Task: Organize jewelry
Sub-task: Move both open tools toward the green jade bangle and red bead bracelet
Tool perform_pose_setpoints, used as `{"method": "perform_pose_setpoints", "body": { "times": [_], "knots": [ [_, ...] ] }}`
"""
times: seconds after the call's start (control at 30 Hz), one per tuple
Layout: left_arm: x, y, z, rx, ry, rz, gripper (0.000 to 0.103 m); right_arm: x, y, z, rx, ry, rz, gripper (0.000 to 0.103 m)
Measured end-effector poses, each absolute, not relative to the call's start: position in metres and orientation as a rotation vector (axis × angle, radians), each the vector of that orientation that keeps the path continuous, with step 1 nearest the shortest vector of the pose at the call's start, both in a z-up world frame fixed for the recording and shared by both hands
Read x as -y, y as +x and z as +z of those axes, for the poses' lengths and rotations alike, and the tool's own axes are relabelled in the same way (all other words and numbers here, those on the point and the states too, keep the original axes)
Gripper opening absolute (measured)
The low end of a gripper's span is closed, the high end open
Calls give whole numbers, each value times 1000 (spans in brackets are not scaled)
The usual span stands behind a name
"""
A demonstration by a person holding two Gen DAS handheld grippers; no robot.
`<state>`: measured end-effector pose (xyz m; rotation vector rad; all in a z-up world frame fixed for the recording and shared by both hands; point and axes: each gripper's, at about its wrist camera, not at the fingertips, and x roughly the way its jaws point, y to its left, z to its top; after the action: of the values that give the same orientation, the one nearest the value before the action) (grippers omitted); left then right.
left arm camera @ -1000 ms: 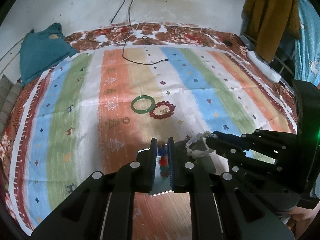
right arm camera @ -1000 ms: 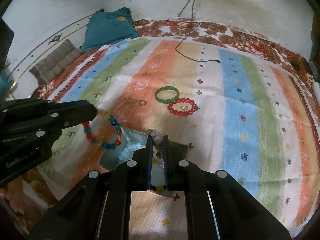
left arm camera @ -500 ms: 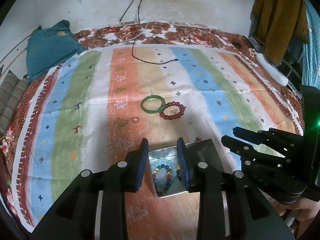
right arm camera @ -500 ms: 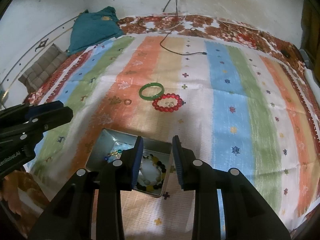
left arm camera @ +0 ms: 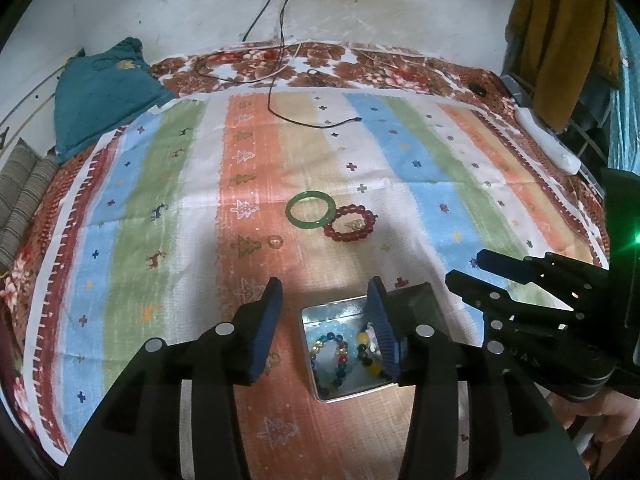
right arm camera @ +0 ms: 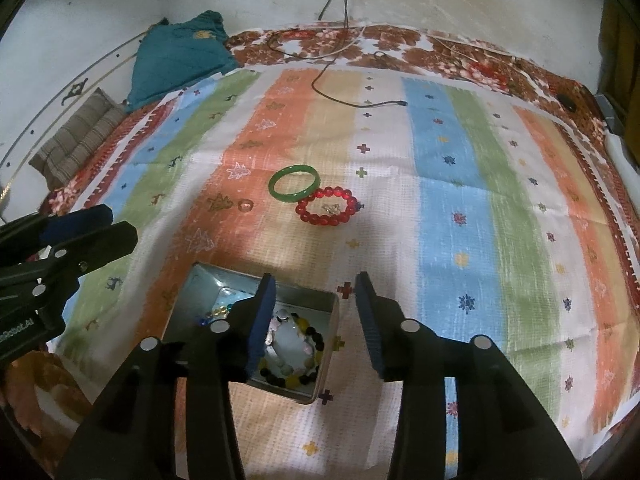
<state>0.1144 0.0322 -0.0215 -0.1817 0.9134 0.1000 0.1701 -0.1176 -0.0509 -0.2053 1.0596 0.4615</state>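
Note:
A small metal tin (left arm camera: 320,392) (right arm camera: 328,312) lies on the striped cloth and holds several bead bracelets: a multicoloured one (left arm camera: 340,354), pale blue beads, and a whitish one (right arm camera: 288,340) with dark and yellow beads. My left gripper (left arm camera: 324,292) hovers over the tin, its jaws opening, with nothing between them. My right gripper (right arm camera: 316,284) is also opening above the tin and holds nothing. Farther out on the cloth lie a green bangle (left arm camera: 310,215) (right arm camera: 295,189), a red bead bracelet (left arm camera: 352,224) (right arm camera: 328,211) with a small ring inside it, and a small clear ring (left arm camera: 275,241) (right arm camera: 245,205).
A black cable (left arm camera: 280,92) runs from the wall onto the cloth. A teal cloth (left arm camera: 100,92) and a striped cushion (right arm camera: 76,140) lie at the left edge. A mustard garment (left arm camera: 560,40) hangs at the right, above a white remote (left arm camera: 544,140).
Both grippers were shut on bead bracelets a second ago. They opened over the tin, and the multicoloured and whitish bracelets now lie inside it.

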Motion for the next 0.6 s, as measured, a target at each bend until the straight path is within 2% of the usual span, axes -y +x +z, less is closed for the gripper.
{"method": "perform_pose_setpoints", "body": {
  "times": [0.47,0.6],
  "knots": [
    [-46,142,-26,-929,-175,151,65,117,194,-56,-1081,-208,422,61],
    [-52,151,-27,-936,-162,167,67,118,205,-60,-1099,-204,409,63]
  ]
}}
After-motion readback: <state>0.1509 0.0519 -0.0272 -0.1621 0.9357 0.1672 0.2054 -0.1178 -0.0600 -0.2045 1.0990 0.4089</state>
